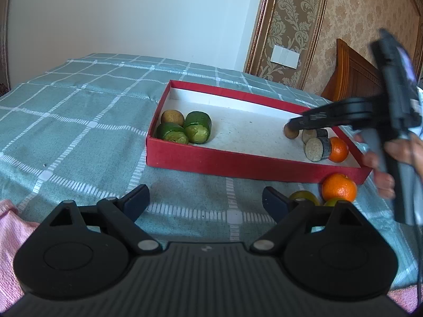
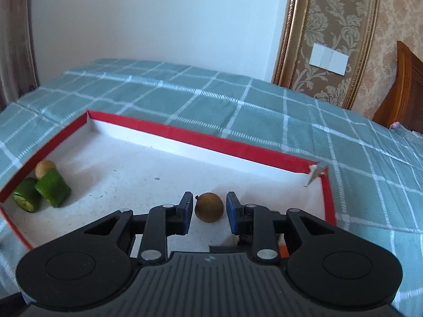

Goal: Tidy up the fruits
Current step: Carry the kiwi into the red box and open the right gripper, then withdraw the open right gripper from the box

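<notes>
Checked bedspread [image 1: 79, 121] carries red box [image 1: 238, 162], orange [image 1: 339, 187].

The left wrist view looks from before the red box's [image 1: 201, 159] near edge, the right from close above its floor [image 2: 137, 182]; both share its left corner.

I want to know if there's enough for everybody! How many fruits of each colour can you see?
Orange: 2, one in the red box at, one outside on the cloth at
Green chunks in the box: 2
Small brown round ones: 2
Grey-white dark-skinned chunks: 2
Green ones outside, half hidden: 2
Total: 10
</notes>
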Demonstrator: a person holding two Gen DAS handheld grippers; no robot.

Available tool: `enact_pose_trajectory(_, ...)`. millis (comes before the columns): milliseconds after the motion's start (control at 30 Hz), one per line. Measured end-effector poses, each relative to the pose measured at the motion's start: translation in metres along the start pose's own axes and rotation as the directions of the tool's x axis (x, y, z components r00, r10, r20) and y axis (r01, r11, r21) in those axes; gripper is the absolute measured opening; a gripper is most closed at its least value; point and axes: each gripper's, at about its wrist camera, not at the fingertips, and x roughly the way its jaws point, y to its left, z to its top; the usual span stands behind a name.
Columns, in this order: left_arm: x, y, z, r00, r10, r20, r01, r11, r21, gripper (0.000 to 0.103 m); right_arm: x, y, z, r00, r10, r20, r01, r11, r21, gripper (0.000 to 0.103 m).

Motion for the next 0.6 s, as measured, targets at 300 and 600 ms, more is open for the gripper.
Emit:
enact_pose_trajectory(300,0.0,-0.001,0.0,1.0,0.004,-0.002,-0.004,1.0,0.006,0.092,-0.079,-0.027,-0.057,0.994,0.037,0.098,-0.043,0.998,0.054,0.036)
enact_pose_trajectory(600,0.002,-0.003,0.001,1.0,0.019,-0.01,-0.019,1.0,0.011,0.097,-0.107,-0.042,-0.109,0.996,0.034,0.084,-0.042,0.994,0.104,0.036)
